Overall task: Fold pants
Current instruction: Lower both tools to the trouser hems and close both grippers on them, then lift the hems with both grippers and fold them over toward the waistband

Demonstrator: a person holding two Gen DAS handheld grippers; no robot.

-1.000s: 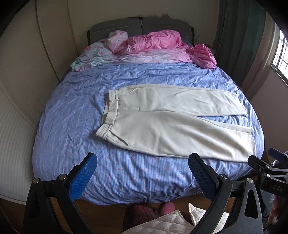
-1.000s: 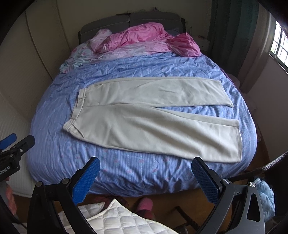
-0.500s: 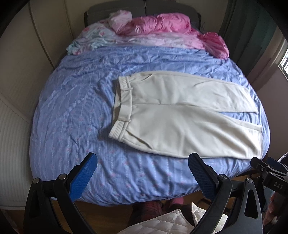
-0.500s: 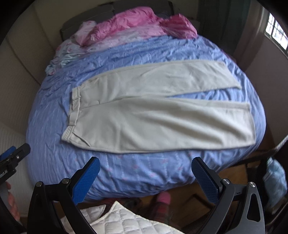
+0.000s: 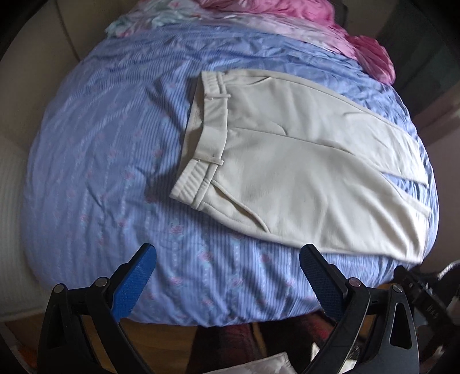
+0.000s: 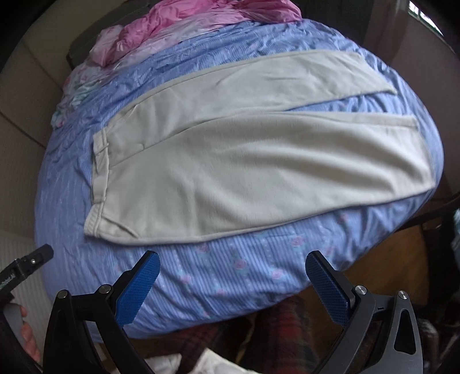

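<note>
Pants (image 5: 290, 175): beige, spread flat on the bed (image 5: 100, 143), waistband left, legs running right with a slim gap between them.
Left tool (image 5: 227, 274): wide, empty, above the bed's near edge, close to the waistband corner.
Right tool (image 6: 232, 276): wide, empty, near the lower leg's edge.
Bedding (image 6: 201, 17): pink, bunched at the head.

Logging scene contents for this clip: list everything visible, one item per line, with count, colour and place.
pants: one, cream, spread flat on the bed, waistband to the left, legs to the right
bedcover: one, blue with pink flowers, under the pants
bedding pile: one heap, pink and pale floral, at the bed's far end
floor: wooden, brown, below the bed's near edge
left gripper: one, black with blue pads, open, empty
right gripper: one, same colours, open, empty
</note>
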